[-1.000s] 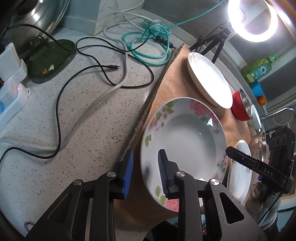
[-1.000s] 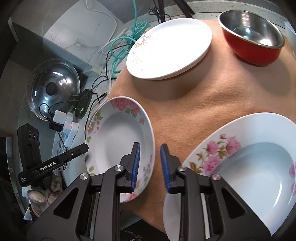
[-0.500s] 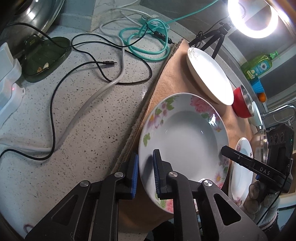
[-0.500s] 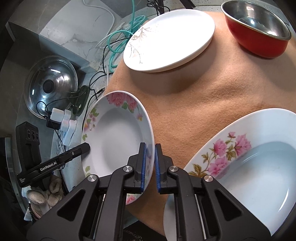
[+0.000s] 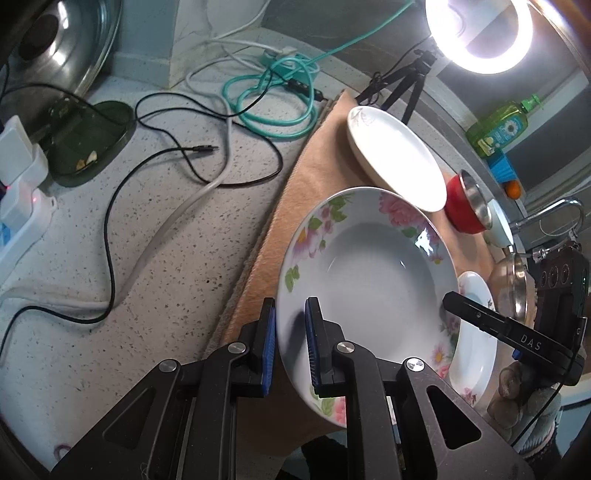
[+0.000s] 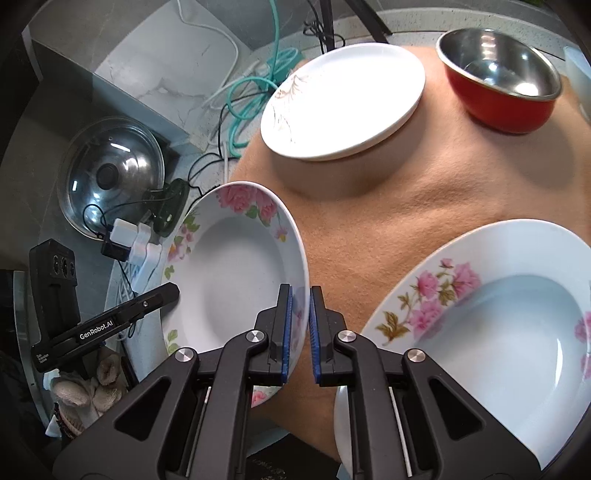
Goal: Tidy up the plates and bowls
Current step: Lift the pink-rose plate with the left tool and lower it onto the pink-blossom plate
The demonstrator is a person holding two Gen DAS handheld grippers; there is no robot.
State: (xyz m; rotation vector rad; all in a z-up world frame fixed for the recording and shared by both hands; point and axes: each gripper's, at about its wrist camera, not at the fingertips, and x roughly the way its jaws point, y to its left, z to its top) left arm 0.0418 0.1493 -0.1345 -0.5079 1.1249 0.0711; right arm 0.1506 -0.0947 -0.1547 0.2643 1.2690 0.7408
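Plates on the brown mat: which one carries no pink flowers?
The plain white plate beside the red bowl; it bears only a faint brown sprig.

A speckled tabletop (image 5: 155, 258) is seen, strewn with black cables (image 5: 110, 236) and a coiled teal cable (image 5: 269, 99). A pot lid (image 6: 110, 177) is leaned beside a white power strip (image 5: 18, 206). A lit ring light (image 5: 480, 33) and a green soap bottle (image 5: 498, 125) are set behind a tan cloth (image 6: 424, 192).
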